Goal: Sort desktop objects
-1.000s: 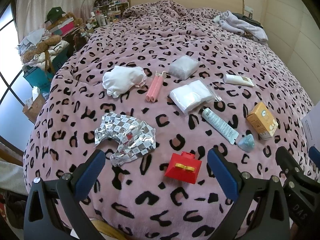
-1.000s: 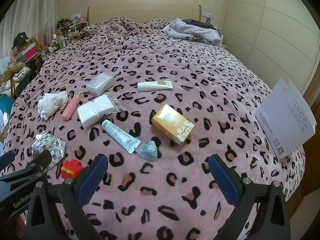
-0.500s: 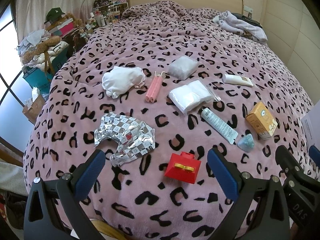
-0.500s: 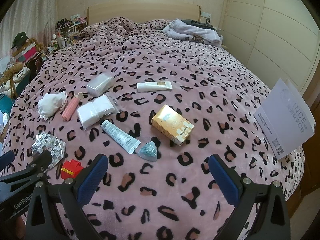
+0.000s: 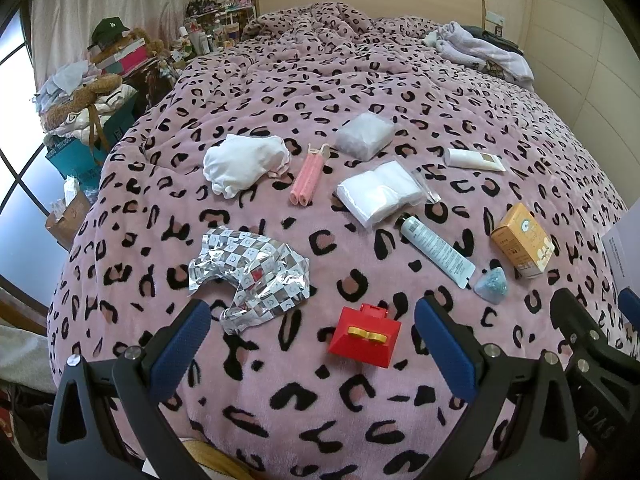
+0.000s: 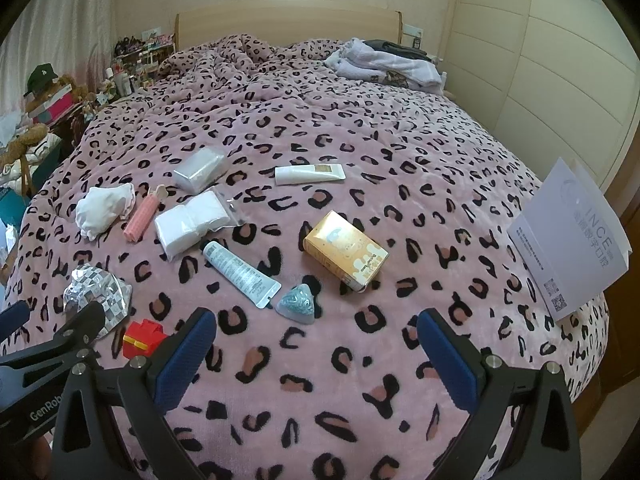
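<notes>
Red box [image 5: 365,337] on the blanket, just ahead of the left gripper [image 5: 312,344], between its wide-spread, empty fingers. Beside it: crumpled foil wrapper [image 5: 250,270], grey tube [image 5: 436,249], teal triangular pouch [image 6: 297,304], orange carton [image 6: 346,255]. Right gripper [image 6: 316,354] likewise gaping, holding nothing. Nothing shifted over the last second; sorting apparently not begun. Underneath, pink leopard-print blanket [image 6: 400,168] on a bed; cluttered shelves at left.

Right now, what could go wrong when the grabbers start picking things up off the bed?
The soft leopard blanket could get pinched along with flat things like the grey tube. The crinkly foil wrapper may crumple or slip. Both the left gripper and right gripper hang open close together, so they might bump.
</notes>
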